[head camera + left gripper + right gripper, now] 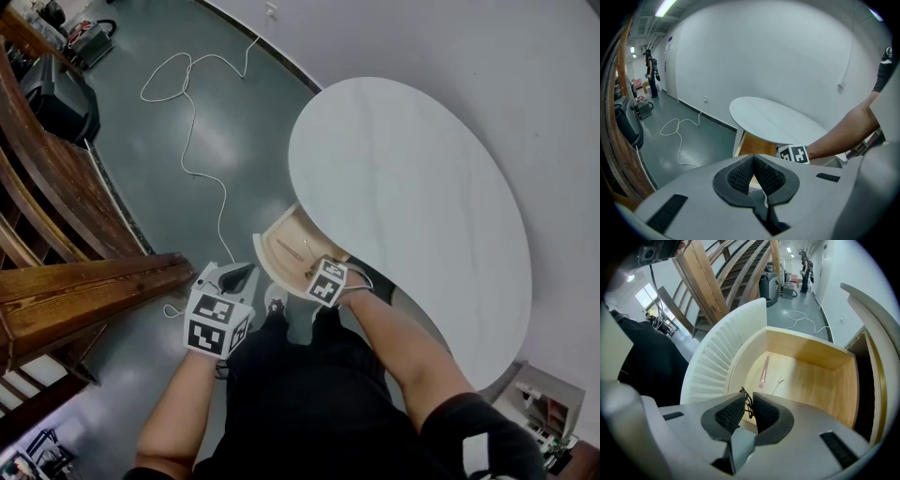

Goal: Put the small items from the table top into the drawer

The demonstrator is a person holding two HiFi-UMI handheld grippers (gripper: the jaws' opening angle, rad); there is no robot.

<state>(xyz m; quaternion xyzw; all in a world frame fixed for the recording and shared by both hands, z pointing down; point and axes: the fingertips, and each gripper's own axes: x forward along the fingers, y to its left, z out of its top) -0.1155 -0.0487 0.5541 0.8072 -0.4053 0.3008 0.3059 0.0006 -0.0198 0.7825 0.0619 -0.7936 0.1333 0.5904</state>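
- The right gripper (749, 400) pinches a black wiry thing (749, 409) over the open drawer (820, 380), so it can drop in.
- A pink stick (764, 370) lies inside.
- The left gripper (753, 160) is closed on nothing and waits aside.
- The table top (422, 187) looks bare.

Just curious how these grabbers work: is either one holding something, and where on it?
The right gripper pinches a thin black wiry item by one end, over the open drawer. The left gripper is shut on nothing.
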